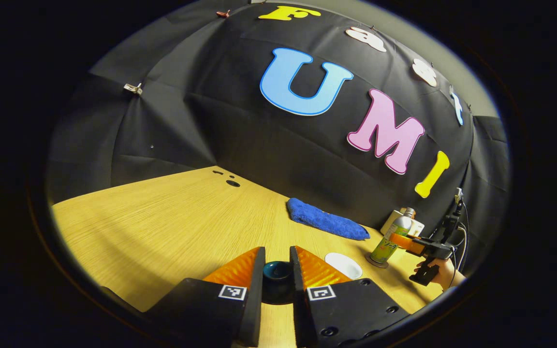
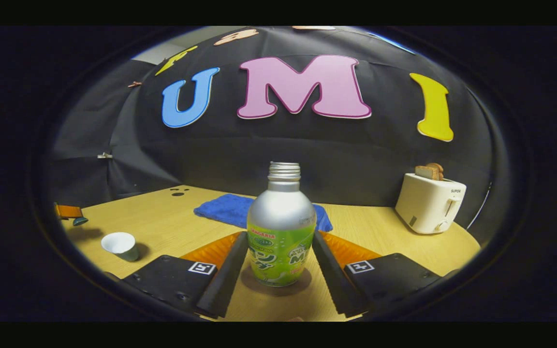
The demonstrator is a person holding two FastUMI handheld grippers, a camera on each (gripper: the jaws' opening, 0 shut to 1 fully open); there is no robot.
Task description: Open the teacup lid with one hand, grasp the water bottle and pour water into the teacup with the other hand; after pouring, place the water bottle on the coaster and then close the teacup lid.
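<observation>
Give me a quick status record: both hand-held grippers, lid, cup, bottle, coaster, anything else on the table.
left hand-held gripper: shut on the teacup lid, held away from the cup
right hand-held gripper: one finger on each side of the water bottle; contact unclear
teacup: upright on the table, lid off
water bottle: upright, uncapped, standing on the coaster
fill level in teacup: cannot tell
background: blue cloth and toaster near the back wall
</observation>
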